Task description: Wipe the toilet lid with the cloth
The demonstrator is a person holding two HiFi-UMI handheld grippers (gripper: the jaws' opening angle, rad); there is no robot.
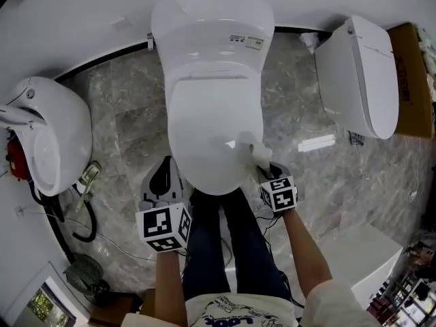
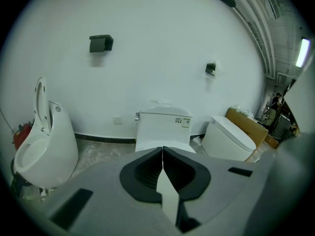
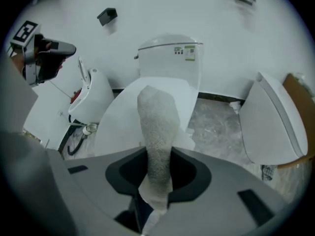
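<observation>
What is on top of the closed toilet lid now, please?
Only the white cloth, clamped in the right gripper, lies on the toilet lid near its front edge, on the person's right; the rest is bare. The lid covers whatever is beneath it.

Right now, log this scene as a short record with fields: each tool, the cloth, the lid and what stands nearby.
left tool: jaws together, nothing between them, held off the lid at the toilet's near left
right tool: jaws shut on the cloth
cloth: white, textured, sticking out ahead of the right tool over the lid's near right edge
toilet lid: white, closed
neighbours: urinal to the left, second toilet to the right, cardboard box beyond it
floor: grey marble pattern
</observation>
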